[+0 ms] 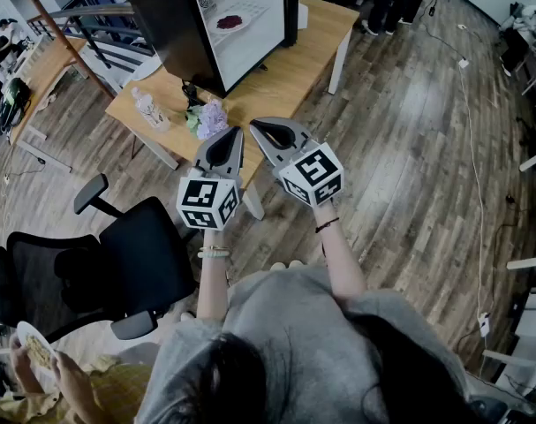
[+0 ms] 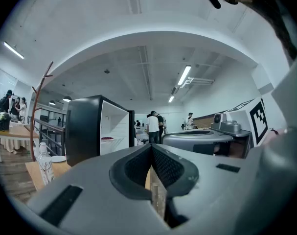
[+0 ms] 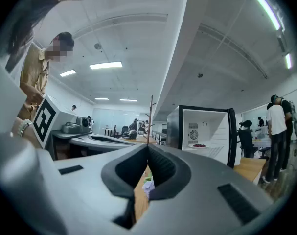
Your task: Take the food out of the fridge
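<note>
A small black fridge [image 1: 175,25] stands on a wooden table [image 1: 294,73], its door swung open on a white inside. On its shelf lies a plate of dark red food [image 1: 230,21], which also shows as the red food [image 2: 107,139] in the left gripper view and the red food [image 3: 199,145] in the right gripper view. My left gripper [image 1: 235,132] and right gripper [image 1: 257,124] are held side by side in the air, short of the table's near edge and well away from the fridge. Both point level. The left gripper [image 2: 150,146] and right gripper [image 3: 148,147] are shut with nothing between the jaws.
A clear bottle [image 1: 150,110] and a bunch of pale purple flowers [image 1: 212,117] stand on the table's near end, just ahead of the grippers. A black office chair [image 1: 117,263] is at my left. A person holding a plate [image 1: 33,352] sits at the lower left. Several people stand behind the table.
</note>
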Available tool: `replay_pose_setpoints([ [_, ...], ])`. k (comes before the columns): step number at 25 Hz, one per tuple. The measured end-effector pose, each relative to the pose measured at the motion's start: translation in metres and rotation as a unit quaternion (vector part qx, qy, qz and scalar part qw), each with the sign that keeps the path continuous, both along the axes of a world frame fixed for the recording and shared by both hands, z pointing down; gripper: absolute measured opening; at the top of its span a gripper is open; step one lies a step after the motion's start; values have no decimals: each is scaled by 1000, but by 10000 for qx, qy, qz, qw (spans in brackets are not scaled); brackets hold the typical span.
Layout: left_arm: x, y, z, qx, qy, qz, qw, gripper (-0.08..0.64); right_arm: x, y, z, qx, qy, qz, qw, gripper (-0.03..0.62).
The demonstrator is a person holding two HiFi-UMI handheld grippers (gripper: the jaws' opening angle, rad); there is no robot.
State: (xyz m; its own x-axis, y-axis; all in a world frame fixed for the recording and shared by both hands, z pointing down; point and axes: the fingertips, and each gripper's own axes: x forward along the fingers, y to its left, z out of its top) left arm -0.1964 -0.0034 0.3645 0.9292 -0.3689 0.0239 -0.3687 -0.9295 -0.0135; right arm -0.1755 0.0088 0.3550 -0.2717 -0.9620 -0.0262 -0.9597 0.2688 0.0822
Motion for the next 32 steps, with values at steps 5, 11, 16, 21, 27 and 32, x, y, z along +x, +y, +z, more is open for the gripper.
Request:
replay_pose_setpoints([
  [5,6,-3,-1,31,10,-50,10000,8,5,-2,1,-2,184,-64,9998,9],
  [11,10,-3,6,20,-84,-93,9999,8,10,-3,5,-36,184,-99,9998,9],
  [16,15,-2,10,-62,-84,-188,9998,8,19,1,7,-37,-29,-175,9998,9],
  [21,22,3,12,-183,6,-273,9995,8,34,3,15,-63,-203,-195,9996,9],
  [27,39,-8,16,-313,-10,-401,9987,8,60,-10,16,-137,-451,-192,9987,9],
  [32,62,-24,19,-342,-53,-416,9985,8,88,-25,18,-168,-548,-133,9983,9],
])
